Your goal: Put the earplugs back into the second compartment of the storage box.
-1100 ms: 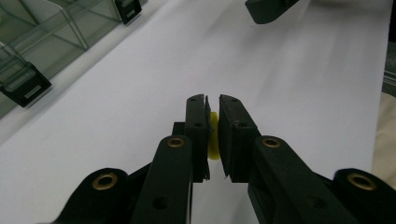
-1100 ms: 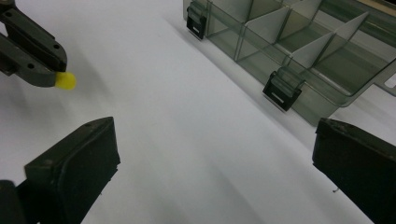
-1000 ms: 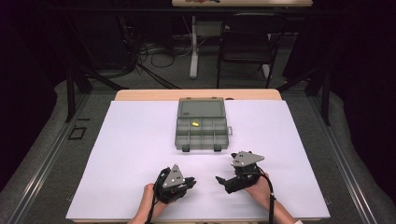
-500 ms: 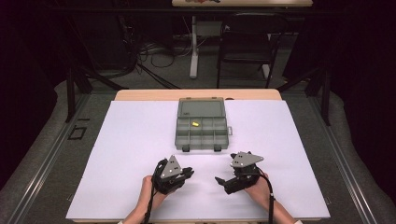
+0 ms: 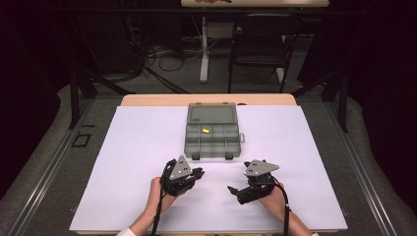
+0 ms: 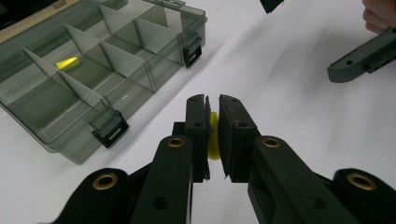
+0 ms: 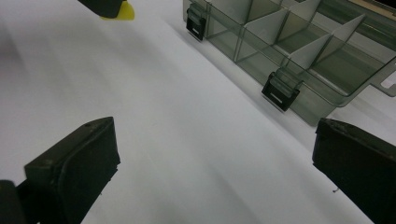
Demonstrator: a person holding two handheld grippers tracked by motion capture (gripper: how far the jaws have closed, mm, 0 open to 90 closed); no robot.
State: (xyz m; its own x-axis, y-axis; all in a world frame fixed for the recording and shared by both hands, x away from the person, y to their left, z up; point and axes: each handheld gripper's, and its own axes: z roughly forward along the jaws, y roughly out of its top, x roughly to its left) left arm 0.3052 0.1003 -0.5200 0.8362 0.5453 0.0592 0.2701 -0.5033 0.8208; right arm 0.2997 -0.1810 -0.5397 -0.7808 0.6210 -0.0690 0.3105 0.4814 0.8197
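Observation:
A grey clear compartment box lies with its lid back at the table's middle, and one small yellow piece rests in a compartment. My left gripper hovers just in front of the box, shut on a second small yellow piece pinched between its pads. In the left gripper view the box sits to the upper left, with the yellow piece inside it. My right gripper rests to the right, open wide with nothing between its jaws. Beyond it stands the box, and the held yellow piece shows at top left.
White paper covers the wooden table. A chair and cables stand on the floor beyond the far edge. The box's two black latches face me. Bare paper lies left and right of the box.
My left gripper has risen and moved away from me toward the box, still holding the yellow piece. The right gripper has stayed where it was.

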